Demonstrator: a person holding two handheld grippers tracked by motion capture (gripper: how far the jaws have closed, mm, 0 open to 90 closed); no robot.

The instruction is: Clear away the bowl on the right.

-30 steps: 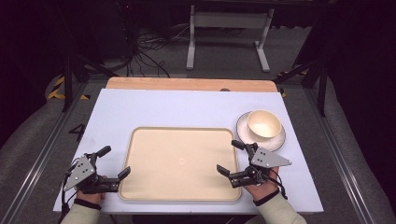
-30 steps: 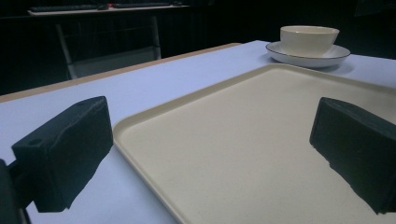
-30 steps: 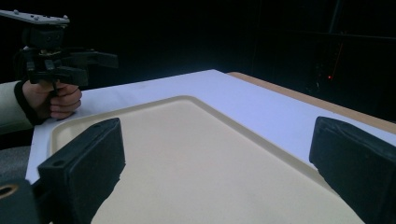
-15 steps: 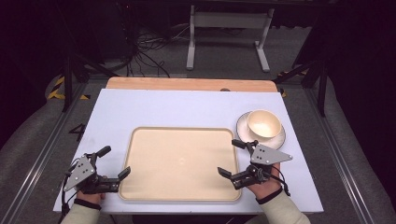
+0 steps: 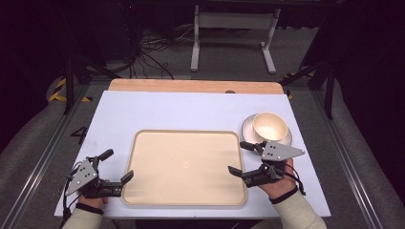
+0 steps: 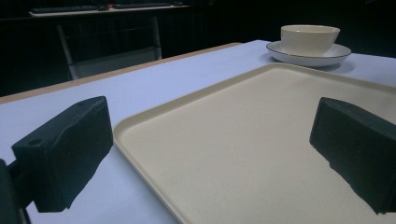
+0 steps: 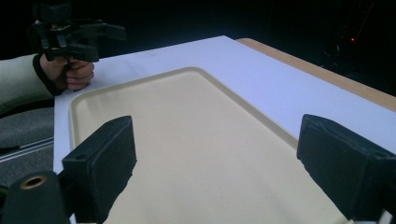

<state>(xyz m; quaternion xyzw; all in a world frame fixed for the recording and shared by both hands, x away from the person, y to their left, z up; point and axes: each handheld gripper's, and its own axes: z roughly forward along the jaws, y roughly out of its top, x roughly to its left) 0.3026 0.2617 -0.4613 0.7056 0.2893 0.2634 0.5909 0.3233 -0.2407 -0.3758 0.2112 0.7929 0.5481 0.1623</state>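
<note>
One beige tray (image 5: 185,166) is laid flat at the lower centre of the high view, on a white table (image 5: 191,112). One cream bowl (image 5: 270,126) is seated on a white saucer (image 5: 250,128), right of centre in that frame, just beyond the tray's far right corner. The left gripper (image 5: 118,168) is held at the tray's lower left corner, jaws spread wide apart; in the left gripper view one jaw is seen over the table and the other over the tray. The right gripper (image 5: 242,158) is held at the tray's right edge, near the saucer, jaws likewise spread wide, nothing clamped. A wooden strip (image 5: 196,86) is seen along the table's far edge.
</note>
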